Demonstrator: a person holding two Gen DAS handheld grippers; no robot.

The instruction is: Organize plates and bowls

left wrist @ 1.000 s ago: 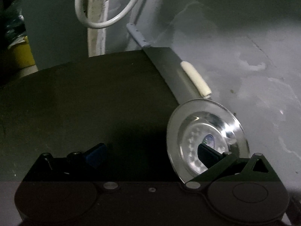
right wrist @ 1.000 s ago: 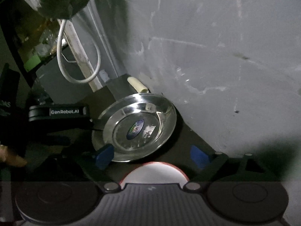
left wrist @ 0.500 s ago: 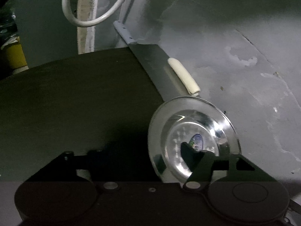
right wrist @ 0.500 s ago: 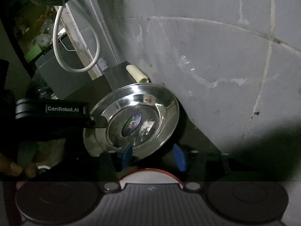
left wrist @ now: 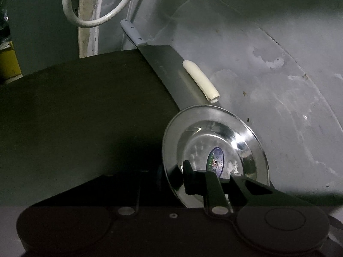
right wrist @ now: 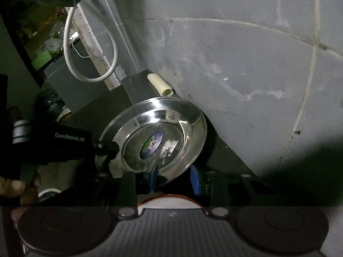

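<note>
A shiny steel plate (left wrist: 214,141) with a round sticker in its middle is tilted up over the dark table (left wrist: 75,111) beside the grey wall. My left gripper (left wrist: 173,180) is shut on the plate's near rim. In the right wrist view the plate (right wrist: 154,137) fills the middle, and the left gripper (right wrist: 107,147) clamps its left rim. My right gripper (right wrist: 174,177) has its blue pads on both sides of the plate's lower rim with a narrow gap; I cannot tell whether they touch it.
A cleaver (left wrist: 171,72) with a grey handle lies against the wall beyond the plate, with a white tube (left wrist: 201,83) beside it. A white cable loop (left wrist: 96,10) hangs at the back. A red-rimmed white dish (right wrist: 169,202) lies under the right gripper.
My left gripper closed on the plate's rim and tilted the plate up. My right gripper narrowed its jaws and moved in around the plate's lower rim.
</note>
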